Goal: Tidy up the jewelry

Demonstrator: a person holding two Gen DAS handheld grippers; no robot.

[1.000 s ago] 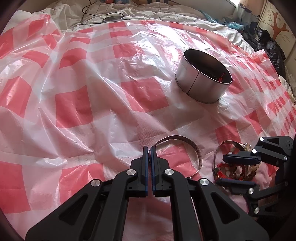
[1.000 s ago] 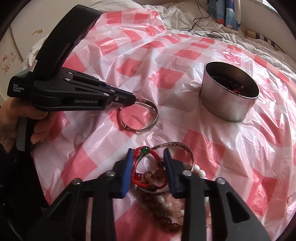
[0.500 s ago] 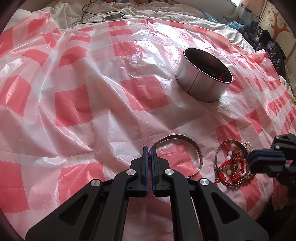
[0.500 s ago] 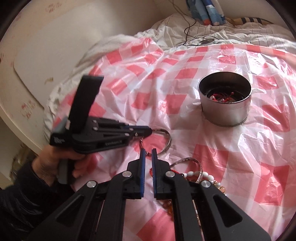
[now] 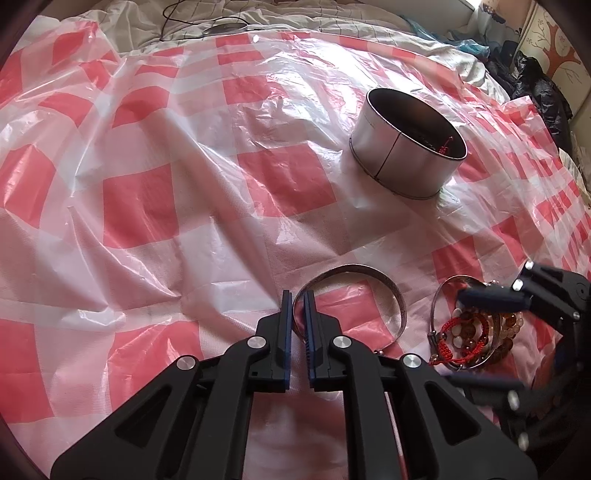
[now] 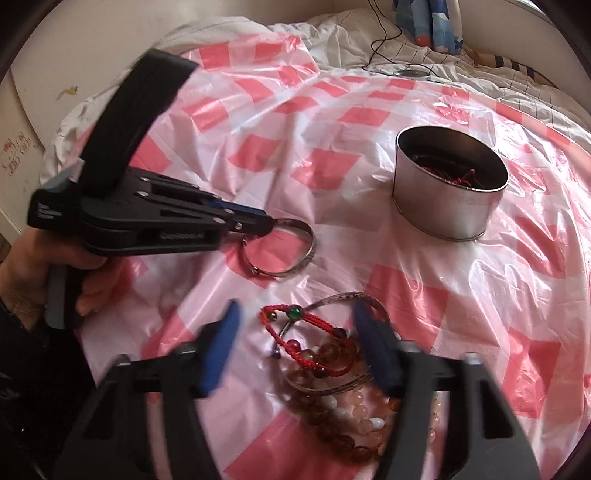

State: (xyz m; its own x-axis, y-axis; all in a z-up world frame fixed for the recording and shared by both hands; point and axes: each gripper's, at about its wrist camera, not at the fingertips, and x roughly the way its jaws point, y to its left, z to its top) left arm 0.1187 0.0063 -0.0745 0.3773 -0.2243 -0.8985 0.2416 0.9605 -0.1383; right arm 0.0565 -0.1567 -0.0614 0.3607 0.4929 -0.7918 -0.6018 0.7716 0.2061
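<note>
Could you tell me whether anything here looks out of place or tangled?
Yes: the red cord bracelet lies tangled with bead strands and a bangle in one heap between the open right tongs, so they overlap.

Bare red-and-white checked plastic sheet (image 5: 155, 206) fills the left and centre of the left wrist view. The round silver metal tin (image 5: 406, 147) blocks the upper right; the heap of beaded bracelets (image 5: 469, 332) crowds the lower right.

Rumpled bed (image 5: 332, 22) beside cream wall (image 6: 92, 48)

From my right wrist view, the tin (image 6: 448, 206) sits at two o'clock, the bangle (image 6: 280, 251) at eleven, the bracelet pile (image 6: 332, 373) nearest, all on the bed (image 6: 369, 122).
</note>
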